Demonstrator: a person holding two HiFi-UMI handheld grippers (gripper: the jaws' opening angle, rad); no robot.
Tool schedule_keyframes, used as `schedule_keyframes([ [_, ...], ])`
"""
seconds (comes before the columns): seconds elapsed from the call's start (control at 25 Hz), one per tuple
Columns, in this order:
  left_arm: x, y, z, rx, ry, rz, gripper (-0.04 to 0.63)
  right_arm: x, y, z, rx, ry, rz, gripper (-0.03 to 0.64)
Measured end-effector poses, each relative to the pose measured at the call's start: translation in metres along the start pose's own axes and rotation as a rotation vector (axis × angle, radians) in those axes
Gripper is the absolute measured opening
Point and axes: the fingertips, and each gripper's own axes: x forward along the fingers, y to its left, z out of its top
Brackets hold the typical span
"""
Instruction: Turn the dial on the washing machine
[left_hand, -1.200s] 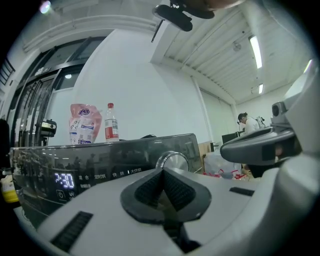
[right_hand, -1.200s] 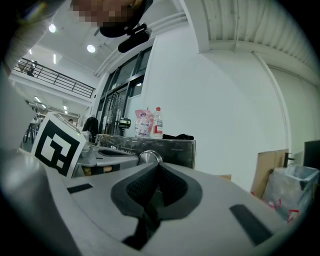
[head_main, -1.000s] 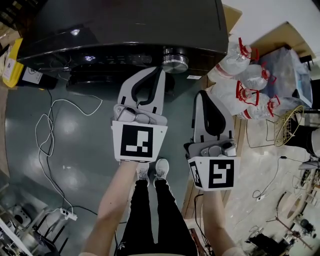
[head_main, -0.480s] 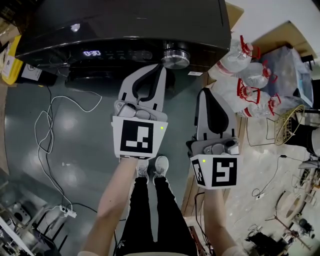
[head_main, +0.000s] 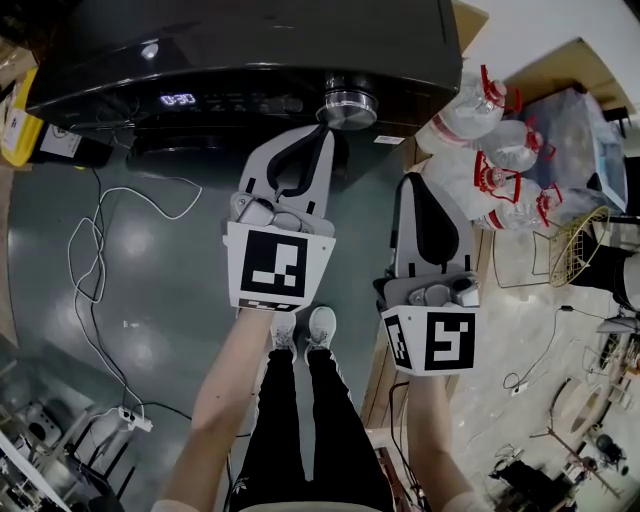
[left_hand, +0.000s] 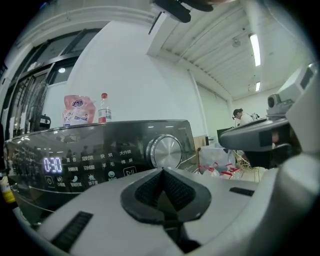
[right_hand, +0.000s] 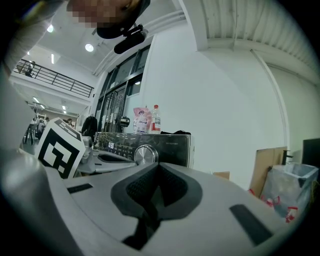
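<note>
The black washing machine (head_main: 250, 45) fills the top of the head view, its silver dial (head_main: 347, 108) at the right end of the control panel. A lit display (head_main: 178, 100) on that panel reads 0:30. My left gripper (head_main: 321, 131) is shut and holds nothing; its tip sits just below and left of the dial. In the left gripper view the dial (left_hand: 165, 151) stands a little beyond the shut left gripper (left_hand: 162, 172). My right gripper (head_main: 408, 182) is shut and empty, lower and to the right, off the machine. In the right gripper view the dial (right_hand: 144, 155) shows far past the right gripper (right_hand: 157, 167).
Several clear water jugs with red caps (head_main: 485, 150) stand right of the machine, with a wire basket (head_main: 575, 250) beyond. A white cable (head_main: 95, 260) and power strip (head_main: 135, 425) lie on the floor at left. A bottle (left_hand: 103, 108) and pink pouch (left_hand: 76, 110) rest on the machine's top.
The panel display was dark one second ago and now shows 0:30. Both grippers have stayed nearly where they were, the left one still just under the dial.
</note>
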Motion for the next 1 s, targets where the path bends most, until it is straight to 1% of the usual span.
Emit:
schedule_keyframes([
  [0.2,0.006,-0.010,-0.007,0.009,0.019,-0.033,-0.002,-0.001,-0.001,0.000,-0.002,0.001,-0.004,0.003],
  [0.44,0.007,-0.011,-0.007,-0.005,0.015,-0.031,-0.002,-0.004,-0.008,0.001,-0.012,0.000,-0.015,0.003],
  [0.6,0.008,-0.012,-0.008,0.003,0.017,-0.041,-0.002,-0.005,-0.010,0.000,-0.005,0.000,-0.023,0.003],
  [0.76,0.013,-0.024,-0.006,0.022,0.016,-0.067,-0.002,-0.006,-0.010,-0.001,-0.006,0.003,-0.021,0.003],
  [0.88,0.014,-0.026,-0.003,0.004,0.007,-0.062,-0.002,-0.007,-0.011,0.000,-0.006,0.002,-0.021,0.003],
  [1.0,0.013,-0.025,-0.004,0.006,0.010,-0.060,-0.002,-0.007,-0.015,0.001,-0.009,0.000,-0.027,0.003],
])
